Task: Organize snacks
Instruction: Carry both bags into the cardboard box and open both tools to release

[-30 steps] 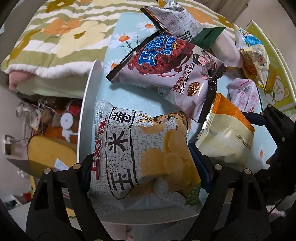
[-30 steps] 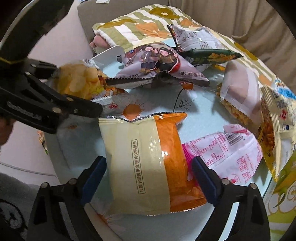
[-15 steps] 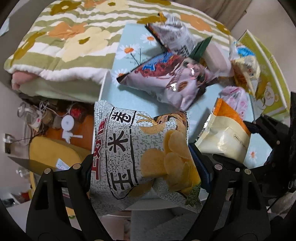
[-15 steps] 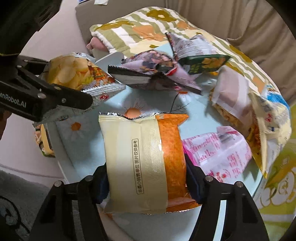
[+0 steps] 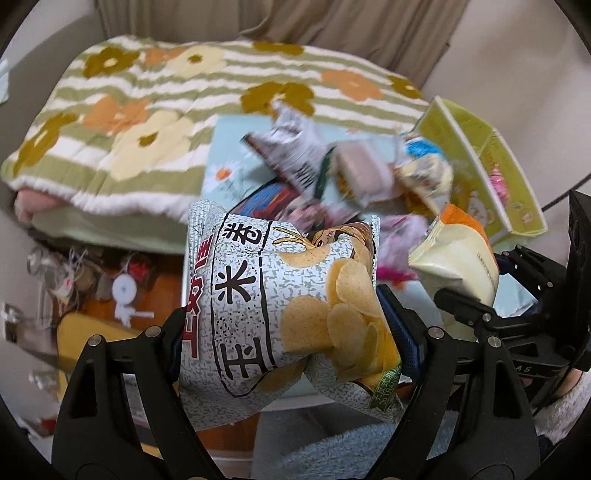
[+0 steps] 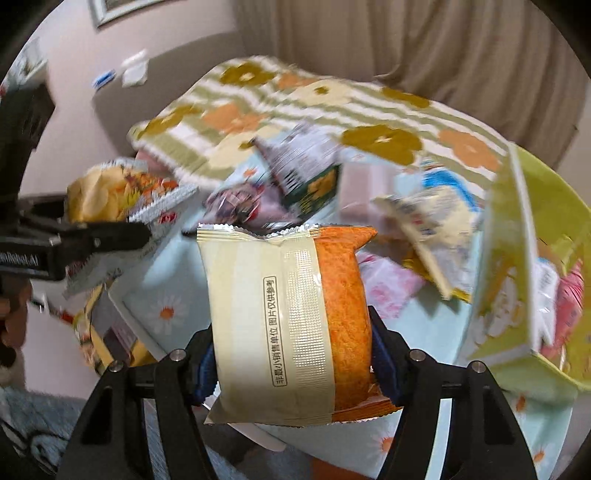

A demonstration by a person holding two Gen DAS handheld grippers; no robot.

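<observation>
A beige curtain (image 6: 424, 48) hangs behind a flowered striped blanket (image 5: 155, 110); pale pink wall (image 6: 110, 59) at left, framed picture (image 6: 114, 7) above.

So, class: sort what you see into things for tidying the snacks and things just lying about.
For the job: chip bag, orange packet, snack pile, green box.
Lying about: flowered blanket, curtain, cables.

Black fingers (image 5: 458, 369), blue pads (image 5: 400, 332), silver screws, fuzzy sleeve (image 5: 565, 410).
</observation>
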